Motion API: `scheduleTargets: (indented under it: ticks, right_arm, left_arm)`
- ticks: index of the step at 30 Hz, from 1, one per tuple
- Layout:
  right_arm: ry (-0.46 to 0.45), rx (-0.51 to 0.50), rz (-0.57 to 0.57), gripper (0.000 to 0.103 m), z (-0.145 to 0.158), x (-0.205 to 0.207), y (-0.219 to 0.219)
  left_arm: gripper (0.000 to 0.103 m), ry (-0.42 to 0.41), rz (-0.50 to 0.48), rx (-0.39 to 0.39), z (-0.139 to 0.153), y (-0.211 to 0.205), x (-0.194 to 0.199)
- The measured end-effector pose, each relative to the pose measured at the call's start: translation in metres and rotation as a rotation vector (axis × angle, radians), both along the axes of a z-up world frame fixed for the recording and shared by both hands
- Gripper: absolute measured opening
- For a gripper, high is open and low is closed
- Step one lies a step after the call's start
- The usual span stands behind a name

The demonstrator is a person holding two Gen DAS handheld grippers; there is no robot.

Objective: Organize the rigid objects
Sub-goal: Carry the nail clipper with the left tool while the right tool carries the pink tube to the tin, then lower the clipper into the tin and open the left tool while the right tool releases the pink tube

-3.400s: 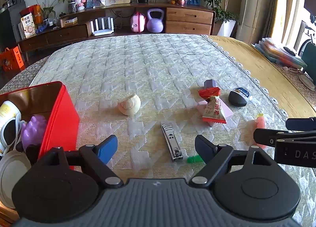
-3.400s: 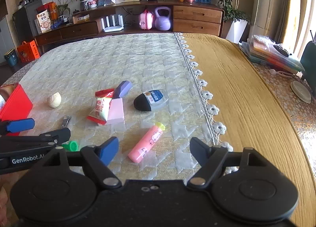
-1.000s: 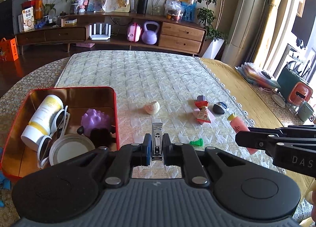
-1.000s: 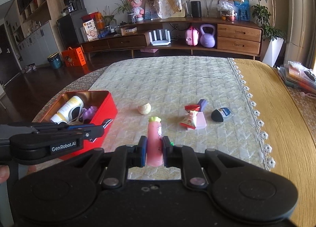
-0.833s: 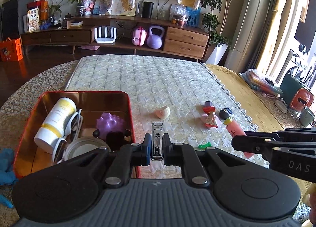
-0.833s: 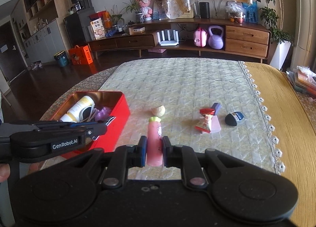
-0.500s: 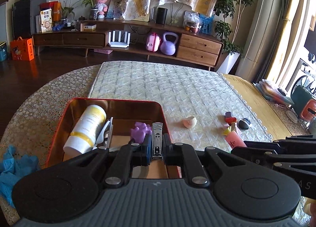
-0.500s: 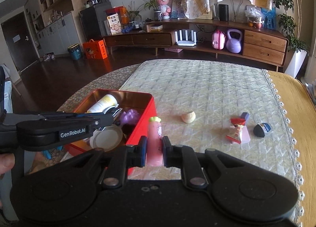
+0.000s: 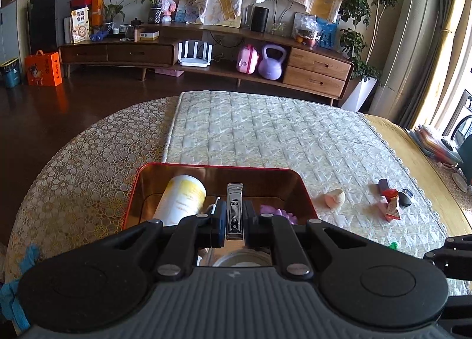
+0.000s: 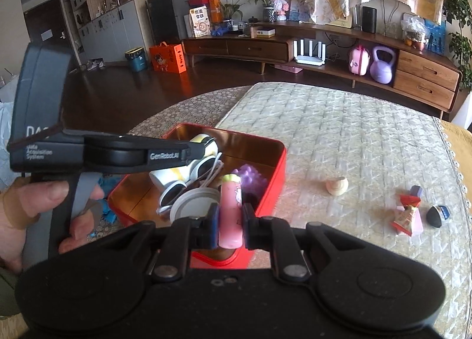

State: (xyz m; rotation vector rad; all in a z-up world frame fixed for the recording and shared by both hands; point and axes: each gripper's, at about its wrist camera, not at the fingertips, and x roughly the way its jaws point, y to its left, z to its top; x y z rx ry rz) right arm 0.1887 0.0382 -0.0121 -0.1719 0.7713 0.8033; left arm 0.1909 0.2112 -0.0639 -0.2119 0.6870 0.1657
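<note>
Left wrist view: left gripper [image 9: 234, 222] clamped on silver metal nail clipper [image 9: 234, 209], above open red metal tin [image 9: 305, 191].

Right wrist view: right gripper [image 10: 230, 222] clamped on pink cylindrical tube [image 10: 231, 210], above same tin's near edge.

A shiny metal nail clipper [image 9: 234, 210] is held over the red tin box [image 9: 305, 191], pointing away. A pink tube [image 10: 231, 211] with a pale green cap is held over the near side of the same box. In the box, a white and yellow bottle [image 9: 180, 203] is laid on its side beside a purple bumpy toy [image 10: 252, 178], white glasses [image 10: 188, 182] and a round white lid [image 10: 193, 206]. On the cloth to the right, a shell [image 9: 334, 197], a red snack packet [image 10: 404, 218], a pink block [image 10: 416, 222], a purple piece [image 10: 415, 190] and a black pebble-shaped thing [image 10: 438, 215] are found. A small green piece [image 9: 393, 246] is seen near them.
</note>
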Motion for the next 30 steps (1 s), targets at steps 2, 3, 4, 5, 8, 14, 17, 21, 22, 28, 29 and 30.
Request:
scheduleTargets:
  ticks: [2,3,4,5,8,14,17,21,22,28,29,30]
  right_arm:
    - [0.004,-0.007,0.010,0.015,-0.003,0.002,0.008]
    - [0.006,-0.008,0.015,0.015,-0.005,0.005,0.011]
    - [0.008,-0.013,0.019,0.015,-0.006,0.007,0.015]
    - [0.012,-0.019,0.020,0.015,-0.009,0.009,0.019]
    - [0.011,-0.041,0.041,0.015,-0.017,0.011,0.031]
    - [-0.008,-0.089,0.082,0.015,-0.030,0.007,0.051]
    - [-0.010,-0.113,0.096,0.015,-0.036,0.009,0.056]
    - [-0.033,-0.135,0.096,0.015,-0.040,0.010,0.062]
    - [-0.043,-0.137,0.092,0.015,-0.041,0.011,0.063]
    - [-0.075,-0.169,0.088,0.014,-0.045,0.014,0.072]
    - [-0.079,-0.173,0.091,0.014,-0.046,0.014,0.074]
    - [-0.084,-0.174,0.092,0.014,-0.047,0.015,0.075]
  left_arm:
    - [0.011,0.005,-0.008,0.014,-0.002,0.003,0.007]
    - [0.011,0.008,-0.011,0.021,-0.003,0.004,0.011]
    - [0.011,0.014,-0.016,0.025,-0.004,0.004,0.015]
    - [0.011,0.016,-0.019,0.025,-0.005,0.005,0.019]
    - [0.011,0.029,-0.032,0.028,-0.009,0.006,0.030]
    - [0.011,0.086,-0.053,0.019,-0.020,0.007,0.053]
    - [0.011,0.103,-0.064,0.014,-0.026,0.005,0.058]
    - [0.011,0.127,-0.071,0.012,-0.034,0.003,0.064]
    - [0.012,0.134,-0.073,0.011,-0.036,0.003,0.065]
    - [0.011,0.156,-0.074,0.000,-0.040,0.004,0.070]
    - [0.011,0.160,-0.072,-0.004,-0.041,0.005,0.071]
    - [0.011,0.165,-0.070,-0.011,-0.042,0.007,0.072]
